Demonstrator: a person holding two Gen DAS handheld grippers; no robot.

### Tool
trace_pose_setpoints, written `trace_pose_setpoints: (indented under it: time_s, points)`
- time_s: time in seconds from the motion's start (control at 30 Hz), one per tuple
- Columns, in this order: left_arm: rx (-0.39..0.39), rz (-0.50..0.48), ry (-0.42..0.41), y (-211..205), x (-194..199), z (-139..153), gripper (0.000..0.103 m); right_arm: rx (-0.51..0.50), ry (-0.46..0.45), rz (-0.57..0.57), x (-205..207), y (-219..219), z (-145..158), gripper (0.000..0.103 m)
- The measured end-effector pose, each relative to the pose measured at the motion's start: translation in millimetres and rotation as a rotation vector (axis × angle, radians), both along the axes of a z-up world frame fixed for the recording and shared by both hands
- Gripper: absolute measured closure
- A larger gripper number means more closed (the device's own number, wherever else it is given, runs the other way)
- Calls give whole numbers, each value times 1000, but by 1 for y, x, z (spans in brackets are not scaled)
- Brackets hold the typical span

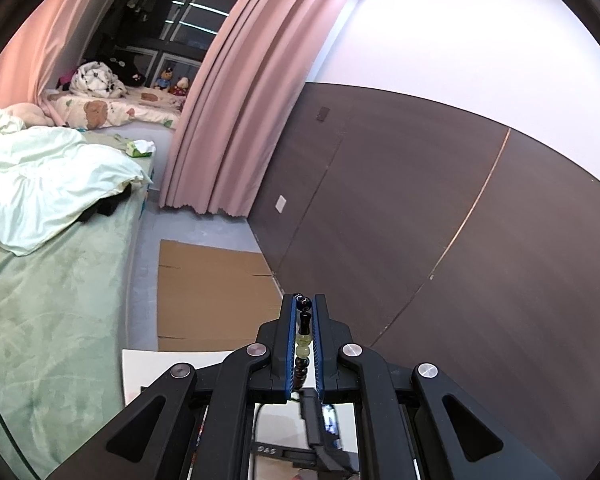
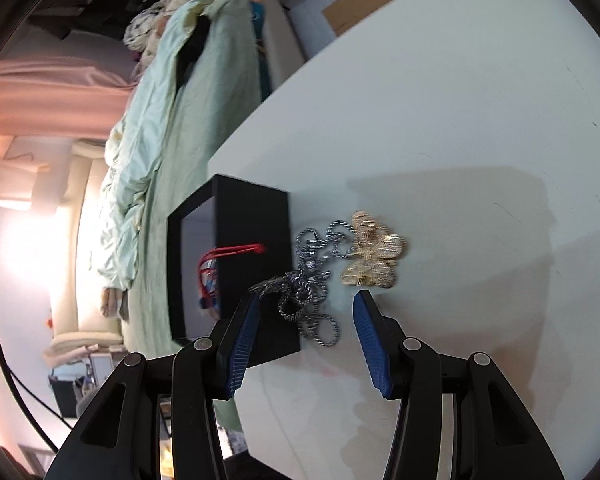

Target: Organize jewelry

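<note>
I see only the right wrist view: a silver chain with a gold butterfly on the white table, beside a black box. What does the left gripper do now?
Observer: The left gripper is shut on a beaded strand with dark and pale green beads, held up off the table.
Operator: Is the strand near my black box?
Observer: I cannot tell; the left wrist view shows only a white table corner, with brown cardboard on the floor beyond it.
Operator: What is straight ahead of the left gripper?
Observer: A dark panelled wall, with a pink curtain to its left.
</note>
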State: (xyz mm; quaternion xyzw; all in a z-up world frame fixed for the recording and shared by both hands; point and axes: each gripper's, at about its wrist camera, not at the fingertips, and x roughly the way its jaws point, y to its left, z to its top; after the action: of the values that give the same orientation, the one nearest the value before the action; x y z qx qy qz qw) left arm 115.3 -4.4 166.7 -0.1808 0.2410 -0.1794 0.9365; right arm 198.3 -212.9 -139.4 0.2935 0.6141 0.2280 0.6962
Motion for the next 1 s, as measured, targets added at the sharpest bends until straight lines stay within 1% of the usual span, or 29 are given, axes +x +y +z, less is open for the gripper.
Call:
trace_pose_setpoints:
  time_s: [0.1, 0.23, 0.3, 0.4, 0.43, 0.5, 0.57, 0.67, 0.73, 0.83, 0.87, 0.9, 0.97, 1.0]
  points:
    - [-7, 16, 14, 8, 0, -8, 96, -18, -17, -31, 0, -7, 3, 52]
    - [-28, 41, 39, 20, 3, -22, 96, 40, -25, -72, 2, -10, 6, 52]
    - [-40, 56, 49, 26, 4, -30, 96, 84, 4, -82, 2, -7, 0, 52]
    - [-65, 75, 63, 38, 5, -39, 96, 118, 61, -100, -1, -2, -13, 52]
    - [-71, 81, 65, 41, 5, -42, 96, 119, 72, -104, -1, 1, -16, 54]
    - [-86, 98, 65, 49, 5, -47, 96, 114, 81, -110, 0, 7, -19, 68]
    - [-97, 117, 63, 56, 5, -54, 96, 111, 74, -126, 0, 11, -19, 69]
    - [-121, 134, 71, 65, 7, -64, 96, 76, 48, -132, 2, 17, -15, 70]
    - [-141, 133, 93, 70, 10, -75, 96, 29, 21, -127, 3, 21, -11, 71]
    - [-156, 115, 132, 72, 18, -92, 96, -11, -2, -117, 4, 24, -8, 74]
    - [-162, 106, 148, 71, 21, -99, 96, -33, -8, -110, 4, 25, -8, 78]
    - [-168, 98, 163, 71, 24, -105, 96, -49, -9, -108, 4, 24, -9, 88]
    - [-172, 72, 196, 68, 30, -116, 96, -33, -8, -107, 4, 23, -11, 90]
    - [-171, 62, 208, 66, 31, -120, 96, -26, -7, -106, 4, 22, -11, 93]
